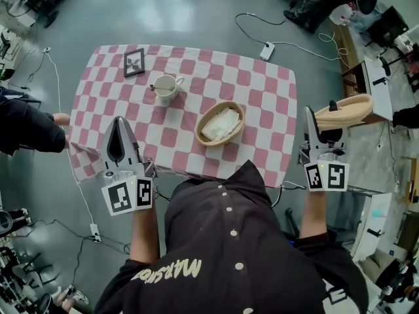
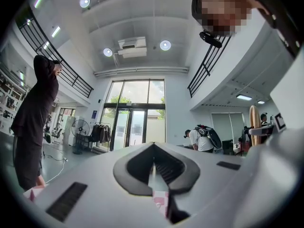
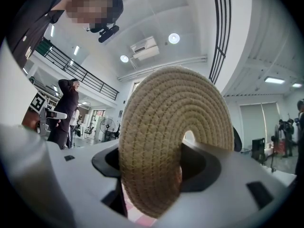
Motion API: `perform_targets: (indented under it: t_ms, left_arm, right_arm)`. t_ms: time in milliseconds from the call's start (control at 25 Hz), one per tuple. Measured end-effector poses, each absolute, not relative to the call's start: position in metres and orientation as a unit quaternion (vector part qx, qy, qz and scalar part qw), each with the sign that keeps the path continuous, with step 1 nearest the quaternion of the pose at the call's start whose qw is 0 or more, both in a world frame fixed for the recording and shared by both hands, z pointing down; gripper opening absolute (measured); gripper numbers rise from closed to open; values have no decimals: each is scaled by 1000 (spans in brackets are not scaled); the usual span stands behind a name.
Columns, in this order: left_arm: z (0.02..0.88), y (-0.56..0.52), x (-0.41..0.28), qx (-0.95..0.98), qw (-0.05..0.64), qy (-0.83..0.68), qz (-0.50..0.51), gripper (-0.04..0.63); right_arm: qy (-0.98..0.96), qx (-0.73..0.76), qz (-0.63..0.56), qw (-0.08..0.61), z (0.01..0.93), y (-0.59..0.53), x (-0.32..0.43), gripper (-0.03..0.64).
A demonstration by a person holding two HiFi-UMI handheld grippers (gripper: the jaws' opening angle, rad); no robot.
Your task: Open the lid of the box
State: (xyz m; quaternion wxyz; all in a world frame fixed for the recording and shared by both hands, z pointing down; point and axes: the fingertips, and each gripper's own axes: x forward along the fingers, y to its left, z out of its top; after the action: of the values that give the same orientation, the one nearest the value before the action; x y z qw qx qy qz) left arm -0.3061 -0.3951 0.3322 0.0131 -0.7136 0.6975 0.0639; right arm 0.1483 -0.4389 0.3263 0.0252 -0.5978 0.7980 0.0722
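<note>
Right under the camera is the person's black hoodie (image 1: 229, 241), and past it the right gripper (image 1: 319, 124) is clamped on the woven lid (image 1: 346, 110), held off the table's (image 1: 262, 84) right edge, I'd guess to keep the open basket (image 1: 198, 133) mid-table clear, while the left gripper (image 1: 118, 120) hovers with jaws together, empty.
</note>
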Motion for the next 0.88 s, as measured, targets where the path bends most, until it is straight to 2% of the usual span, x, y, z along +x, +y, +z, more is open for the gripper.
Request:
perform_targets:
  t_ms: [880]
  left_arm:
    - [337, -395, -306, -713, 6, 698, 68, 9]
  right_arm:
    - [811, -581, 64, 29, 329, -442, 133, 307]
